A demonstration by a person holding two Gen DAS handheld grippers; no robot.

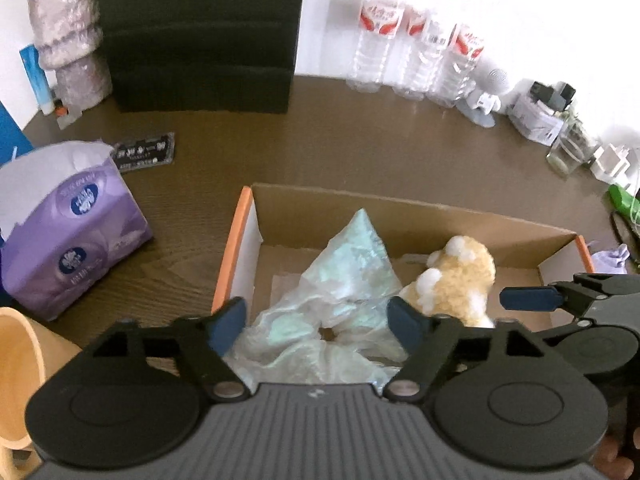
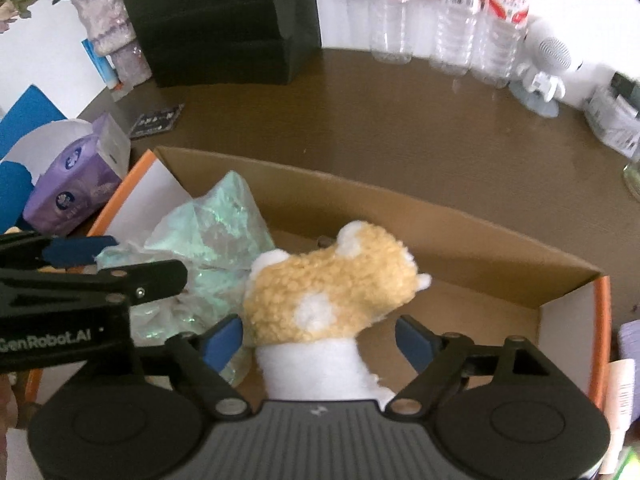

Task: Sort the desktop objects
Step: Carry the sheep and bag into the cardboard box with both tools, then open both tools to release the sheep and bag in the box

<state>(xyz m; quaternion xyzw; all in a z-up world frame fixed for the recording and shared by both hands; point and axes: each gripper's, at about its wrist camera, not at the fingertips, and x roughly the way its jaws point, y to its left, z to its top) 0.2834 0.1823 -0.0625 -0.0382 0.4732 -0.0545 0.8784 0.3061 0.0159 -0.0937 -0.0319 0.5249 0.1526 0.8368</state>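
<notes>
An open cardboard box (image 1: 236,240) with an orange rim stands on the brown desk. In it lie a crumpled pale-green plastic bag (image 1: 352,264) and a tan-and-white plush toy (image 1: 460,276). My left gripper (image 1: 318,326) is open over the near end of the box, and the bag lies between its blue pads without being pinched. My right gripper (image 2: 320,342) is open too. The plush toy (image 2: 332,280) rests in the box (image 2: 440,240) between its fingers, with a clear gap to the right pad. The bag (image 2: 216,220) sits to the toy's left. Each gripper shows at the edge of the other's view.
A purple tissue pack (image 1: 76,232) and a dark card (image 1: 144,152) lie left of the box. A black stand (image 1: 200,32), a vase (image 1: 68,40), water bottles (image 1: 376,28), a white figurine (image 1: 486,92) and a glass (image 1: 568,152) line the back. A beige cup (image 1: 20,360) is near left.
</notes>
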